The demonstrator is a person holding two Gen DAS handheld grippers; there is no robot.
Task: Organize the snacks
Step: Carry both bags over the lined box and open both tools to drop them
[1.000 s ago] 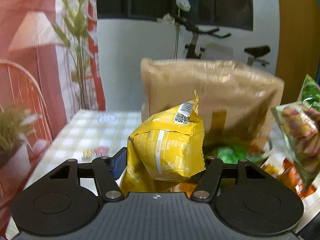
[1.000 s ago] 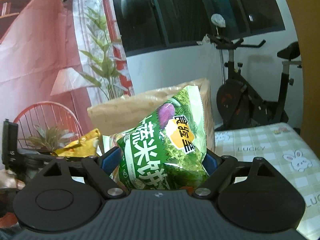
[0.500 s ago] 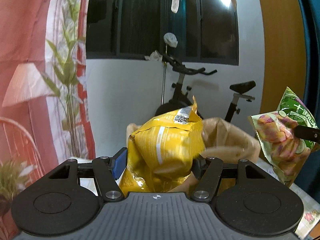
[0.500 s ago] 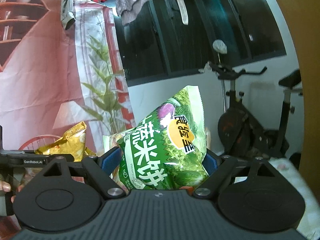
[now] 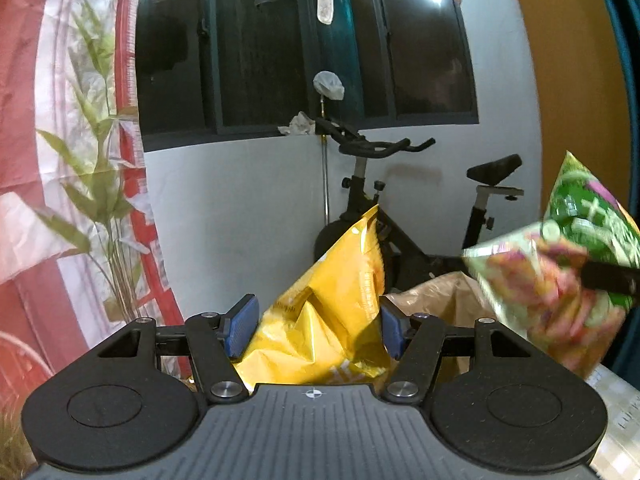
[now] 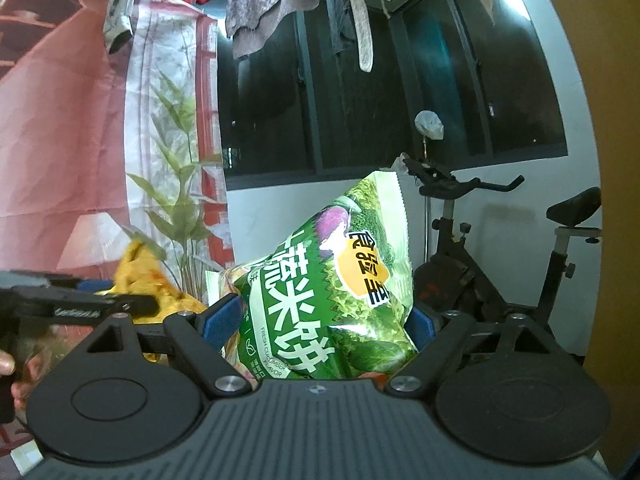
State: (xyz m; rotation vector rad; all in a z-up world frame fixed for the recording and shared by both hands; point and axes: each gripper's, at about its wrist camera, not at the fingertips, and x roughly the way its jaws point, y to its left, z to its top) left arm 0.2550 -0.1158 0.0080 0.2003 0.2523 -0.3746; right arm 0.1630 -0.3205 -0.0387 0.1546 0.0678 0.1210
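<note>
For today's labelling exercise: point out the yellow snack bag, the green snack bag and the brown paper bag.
yellow snack bag [image 5: 320, 312], left wrist view, on its creased front.
green snack bag [image 6: 332, 292], right wrist view, on its printed front.
brown paper bag [image 5: 448, 300], left wrist view, on its upper edge.

The right hand-held gripper [image 6: 320, 320] squeezes a green snack bag [image 6: 340, 280] between its blue pads. The bag stands up tall, with white and yellow writing on it. Off to the left, the left hand-held gripper [image 6: 80, 304] holds a yellow snack bag [image 6: 140, 276], which looks blurry. Behind them is an exercise bike [image 6: 500, 272] by a white wall. Clothes [image 6: 272, 4] hang above a dark window [image 6: 400, 100]. A tall green plant [image 6: 180, 184] stands by a red and white curtain.
</note>
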